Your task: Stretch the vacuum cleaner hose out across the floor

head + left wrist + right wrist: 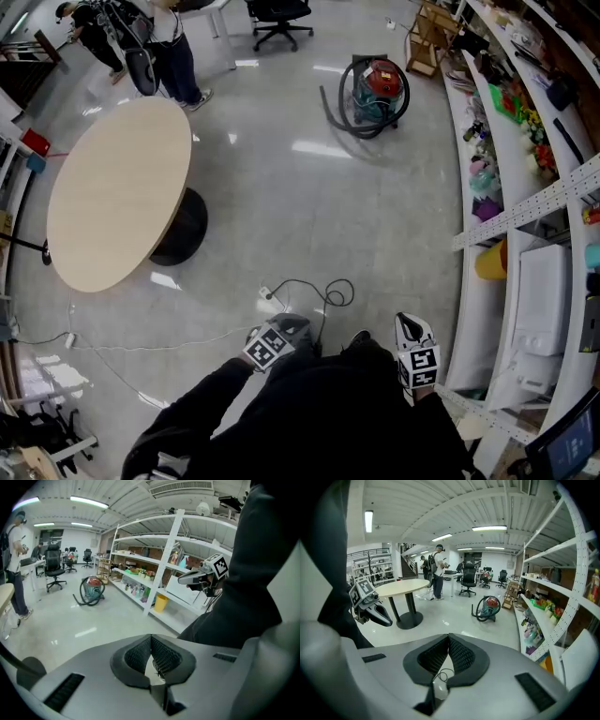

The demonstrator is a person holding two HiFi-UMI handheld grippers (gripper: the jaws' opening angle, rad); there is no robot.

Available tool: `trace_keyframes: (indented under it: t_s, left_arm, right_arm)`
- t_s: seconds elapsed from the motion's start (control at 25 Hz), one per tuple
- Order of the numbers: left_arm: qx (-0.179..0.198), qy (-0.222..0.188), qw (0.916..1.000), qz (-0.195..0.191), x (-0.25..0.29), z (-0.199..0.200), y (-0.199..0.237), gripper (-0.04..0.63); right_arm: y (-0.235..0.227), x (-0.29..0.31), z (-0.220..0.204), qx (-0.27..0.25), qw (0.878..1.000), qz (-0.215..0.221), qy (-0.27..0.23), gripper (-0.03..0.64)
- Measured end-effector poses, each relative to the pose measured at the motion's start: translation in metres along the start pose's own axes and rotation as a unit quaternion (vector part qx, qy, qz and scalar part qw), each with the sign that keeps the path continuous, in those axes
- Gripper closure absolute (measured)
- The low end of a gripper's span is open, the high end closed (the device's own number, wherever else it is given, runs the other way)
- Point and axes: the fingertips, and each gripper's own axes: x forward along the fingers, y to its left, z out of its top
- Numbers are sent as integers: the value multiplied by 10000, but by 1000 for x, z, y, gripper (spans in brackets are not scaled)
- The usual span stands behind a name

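Opening stage of the task, nothing yet accomplished. The vacuum cleaner point(380, 89) stands on the floor point(309, 206) at the far side of the room, near the end of the shelving point(525, 216) and well apart from the person. Its hose point(330, 111) lies looped around the body, with one short end trailing onto the floor to the left in the head view. It is not stretched out in any direction. The left claw point(292, 325) and the right claw point(406, 325) are both held close to the person's body, low in the head view. Each gripper view shows its own pads clenched together with nothing between them (left claw point(151, 637), right claw point(449, 637)). Both views also show the vacuum cleaner small and distant across open floor ( point(93, 588), point(490, 606)). A thin cable point(323, 292) lies on the floor just ahead of the person, and a round desk point(117, 187) stands to the left; neither belongs to the task. Judged from this layout, every step remains: crossing the floor to the cleaner, opening a claw and taking the free hose end, then drawing the coils out along the floor.
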Motion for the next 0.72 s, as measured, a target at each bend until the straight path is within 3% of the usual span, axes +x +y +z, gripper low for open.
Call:
trace_keyframes:
  t_s: [0.12, 0.32, 0.52, 0.72]
  left_arm:
    - [85, -191, 9996, -187, 15, 23, -7, 578]
    - [156, -393, 9990, 132, 42, 69, 7, 577]
    - [89, -327, 9986, 404, 76, 125, 45, 577]
    - [-188, -306, 9933, 1096, 104, 190, 95, 577]
  right_arm:
    - [-4, 6, 13, -316, 9995, -15, 15, 603]
    - [-14, 35, 16, -752, 9954, 497, 322, 603]
    - [-69, 81, 39, -212, 9961, 851, -114, 603]
    - [-153, 116, 61, 179, 9949, 874, -469, 603]
